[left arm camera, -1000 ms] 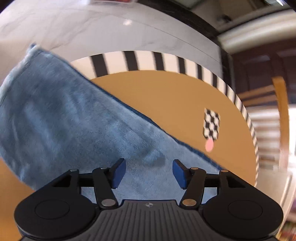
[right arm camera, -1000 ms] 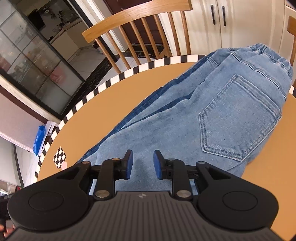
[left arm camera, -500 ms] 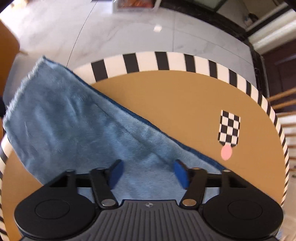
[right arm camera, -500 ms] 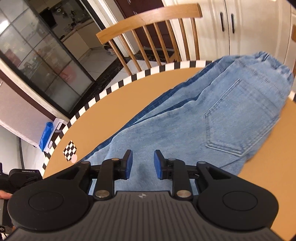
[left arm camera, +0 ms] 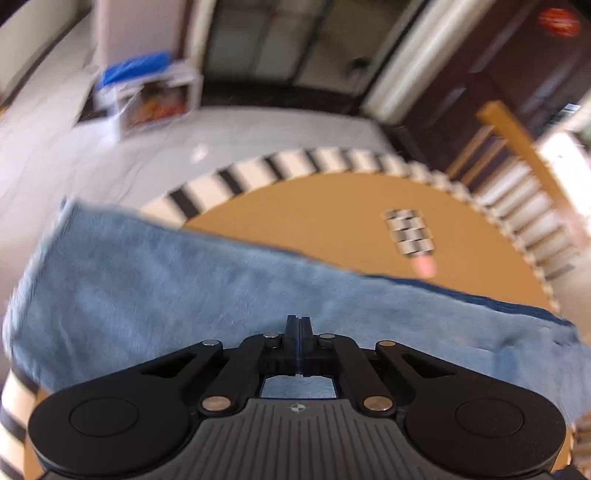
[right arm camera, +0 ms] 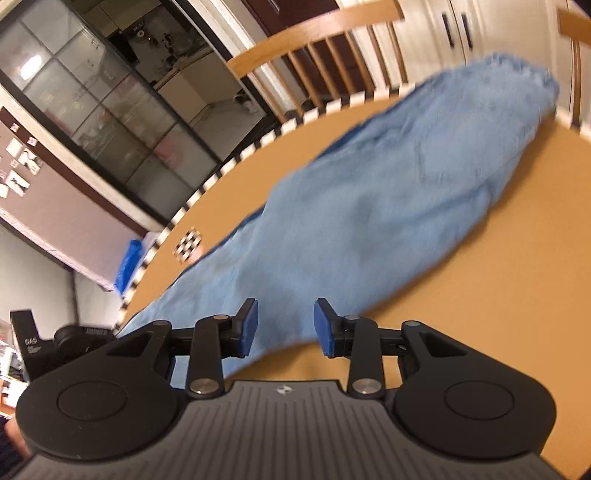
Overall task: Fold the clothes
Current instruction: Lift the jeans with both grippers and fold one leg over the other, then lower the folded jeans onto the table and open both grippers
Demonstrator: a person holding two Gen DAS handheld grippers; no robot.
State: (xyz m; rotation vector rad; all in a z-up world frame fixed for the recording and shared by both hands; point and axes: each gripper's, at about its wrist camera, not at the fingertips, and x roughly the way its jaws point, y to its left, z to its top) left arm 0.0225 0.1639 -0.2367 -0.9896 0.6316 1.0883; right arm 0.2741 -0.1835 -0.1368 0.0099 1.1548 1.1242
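The jeans [right arm camera: 388,192] lie stretched across the round, tan desk [right arm camera: 517,258], the waistband end toward the far rim by a wooden chair [right arm camera: 317,40] and the leg end running down to the near edge of the right wrist view. In the left wrist view the same blue denim [left arm camera: 184,288] crosses the frame as a wide band, its leg end hanging past the desk's black-and-white striped rim [left arm camera: 236,177] over the pale tiled floor [left arm camera: 74,155]. The left gripper [left arm camera: 295,325] sits low over this cloth with its fingers pressed together; whether a pinch of denim is caught between them cannot be told, since the tips meet right at the fabric. The right gripper [right arm camera: 284,325] hovers over the edge of the jeans, where the denim gives way to bare desk; its fingers [right arm camera: 246,325] stand moderately apart and are opening, with nothing clamped between them. A small checkered marker [left arm camera: 408,232] with a pink dot beside it lies on the desk just beyond the cloth. Both views are blurred. Glass-paned doors [right arm camera: 110,118] and white cupboards [right arm camera: 480,29] stand in the background.
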